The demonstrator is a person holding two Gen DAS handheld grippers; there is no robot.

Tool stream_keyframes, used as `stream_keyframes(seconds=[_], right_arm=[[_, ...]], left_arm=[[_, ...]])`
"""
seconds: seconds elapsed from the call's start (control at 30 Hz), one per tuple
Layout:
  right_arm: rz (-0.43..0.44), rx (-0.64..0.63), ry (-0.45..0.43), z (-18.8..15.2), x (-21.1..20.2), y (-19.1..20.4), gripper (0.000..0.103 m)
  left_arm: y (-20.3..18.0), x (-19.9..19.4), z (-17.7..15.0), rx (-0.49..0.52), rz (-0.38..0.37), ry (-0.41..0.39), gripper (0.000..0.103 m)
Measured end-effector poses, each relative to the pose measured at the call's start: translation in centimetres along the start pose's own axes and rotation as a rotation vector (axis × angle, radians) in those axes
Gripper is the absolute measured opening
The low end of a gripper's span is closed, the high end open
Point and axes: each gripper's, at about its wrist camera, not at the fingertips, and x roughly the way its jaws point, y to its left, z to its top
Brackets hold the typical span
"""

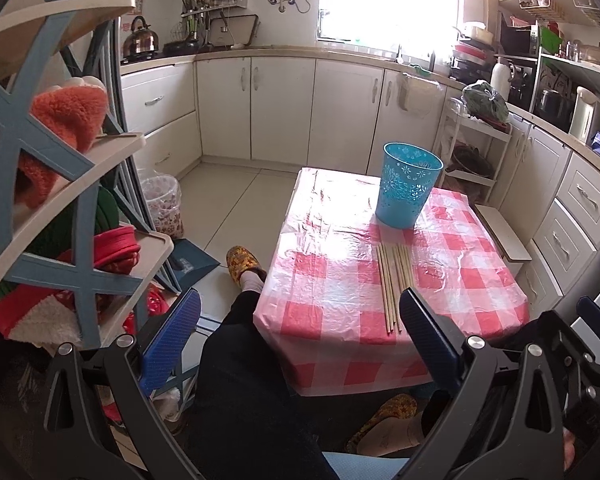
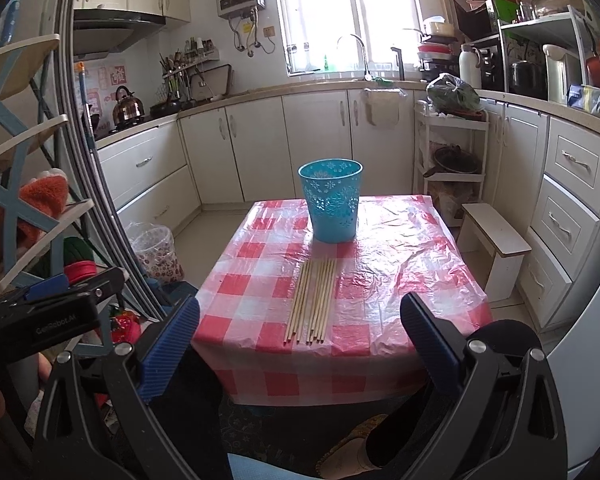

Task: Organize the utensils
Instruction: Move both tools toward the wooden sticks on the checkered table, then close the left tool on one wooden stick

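Wooden chopsticks (image 2: 312, 300) lie side by side on the checkered bench (image 2: 400, 264), near the blue perforated holder (image 2: 332, 204). Both the left tongs (image 1: 300, 344) and right tongs (image 2: 300, 344) gape wide, holding nothing.

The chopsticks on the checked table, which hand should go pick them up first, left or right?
Right, probably. The right tongs are open and face the chopsticks almost centred. The left tongs, also open, sit off to the side, over the table's left edge.
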Motion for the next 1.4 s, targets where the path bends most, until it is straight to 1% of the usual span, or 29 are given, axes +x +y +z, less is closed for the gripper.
stream_keyframes(seconds=[0.13,0.2,0.23,0.27,0.33,0.37,0.4,0.47,0.5,0.57,0.67,0.77,0.83,0.97,1.03,1.13,1.27,1.33,1.4], right_arm=[[-0.017,0.03,0.074,0.5,5.6,-2.3,0.096],[-0.014,0.035,0.136,0.3,9.4,-3.2,0.094],[-0.002,0.038,0.168,0.2,11.3,-3.5,0.085],[0.009,0.042,0.209,-0.1,13.3,-3.8,0.079],[0.031,0.053,0.275,-0.6,17.1,-4.3,0.055],[0.042,0.054,0.305,-0.8,18.8,-4.4,0.049],[0.046,0.055,0.33,-0.9,20.3,-4.4,0.039],[0.054,0.058,0.352,-1.0,22.6,-4.4,0.029],[0.056,0.056,0.358,-0.9,23.6,-4.4,0.028],[0.05,0.053,0.37,-0.7,25.3,-4.5,0.022],[0.04,0.046,0.388,-0.7,27.2,-4.6,0.017],[0.037,0.032,0.397,-0.6,28.3,-4.9,0.014],[0.036,-0.002,0.386,-0.6,28.4,-4.8,0.012],[0.045,-0.072,0.388,-0.1,29.3,-4.6,0.012],[0.052,-0.117,0.399,0.2,29.7,-4.6,0.01],[0.059,-0.167,0.417,0.5,29.9,-5.3,0.009],[0.076,-0.156,0.425,0.6,29.6,-7.0,0.009],[0.092,-0.135,0.418,0.5,29.5,-7.5,0.009],[0.088,-0.129,0.406,0.5,29.5,-7.4,0.009]], left_arm=[[-0.9,4.3,0.7,0.008,-0.022,0.044,0.096],[-1.6,6.9,1.0,0.017,-0.019,0.079,0.096],[-2.0,8.2,1.0,0.021,-0.019,0.097,0.096],[-2.3,9.5,1.0,0.025,-0.021,0.119,0.096],[-3.2,12.0,1.0,0.03,-0.024,0.154,0.096],[-3.5,13.2,1.0,0.031,-0.026,0.171,0.096],[-3.8,14.5,0.9,0.031,-0.03,0.188,0.096],[-4.5,16.9,0.8,0.038,-0.038,0.22,0.096],[-4.8,18.1,0.8,0.04,-0.043,0.239,0.096],[-5.5,20.4,0.7,0.038,-0.061,0.271,0.096],[-6.2,23.1,0.5,0.033,-0.074,0.313,0.096],[-7.2,25.5,0.4,0.038,-0.083,0.341,0.096],[-7.8,26.9,0.3,0.044,-0.082,0.355,0.096],[-8.8,29.5,0.2,0.042,-0.082,0.383,0.096],[-9.2,30.5,0.3,0.046,-0.079,0.39,0.096],[-10.1,31.9,0.5,0.072,-0.059,0.391,0.096],[-10.7,33.3,0.5,0.094,-0.039,0.402,0.096],[-10.9,33.8,0.4,0.103,-0.028,0.41,0.096],[-11.0,34.0,0.3,0.11,-0.016,0.406,0.095]])
